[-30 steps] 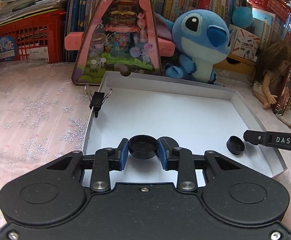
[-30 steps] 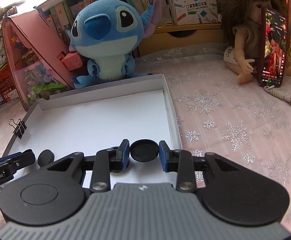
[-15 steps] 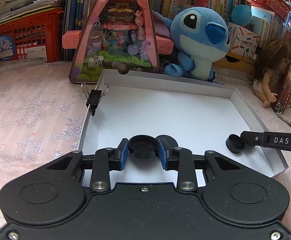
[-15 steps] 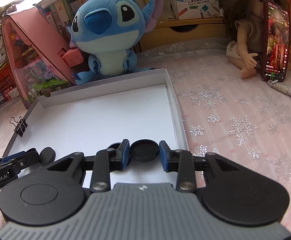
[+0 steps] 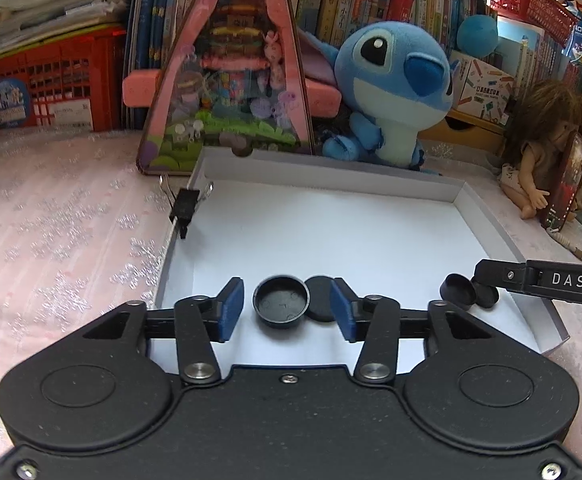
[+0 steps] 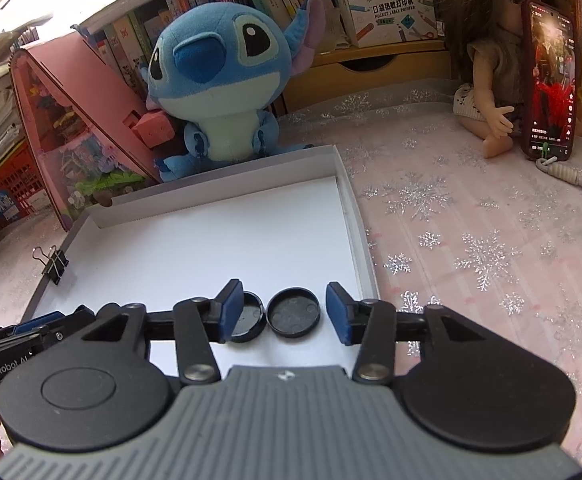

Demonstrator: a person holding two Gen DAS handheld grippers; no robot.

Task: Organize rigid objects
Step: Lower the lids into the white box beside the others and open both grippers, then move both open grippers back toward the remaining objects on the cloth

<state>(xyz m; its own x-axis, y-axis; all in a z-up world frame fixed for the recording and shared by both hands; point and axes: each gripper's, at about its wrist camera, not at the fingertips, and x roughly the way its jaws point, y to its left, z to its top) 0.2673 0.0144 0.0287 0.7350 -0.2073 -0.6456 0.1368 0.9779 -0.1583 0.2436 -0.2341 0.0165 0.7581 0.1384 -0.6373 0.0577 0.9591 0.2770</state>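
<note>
Small round black plastic caps: the left one [image 5: 281,301] and right one [image 6: 294,312], clamped a second ago, now rest free on the shallow white cardboard tray [image 5: 487,216] as our left gripper [image 5: 287,310] and right gripper [image 6: 285,312] jaws are opening — both placed.

In the left wrist view, the right claw [image 5: 475,294] enters from the picture's right edge; only one finger shows, and it covers part of the black cap [image 5: 487,296] near the white tray's [image 5: 507,236] right wall. In the right wrist view, the left claw [image 6: 31,330] is cut off at the left edge. A blue pad hides part of the left-hand cap [image 6: 249,317]. The phone's [image 6: 549,80] small print is unreadable.
</note>
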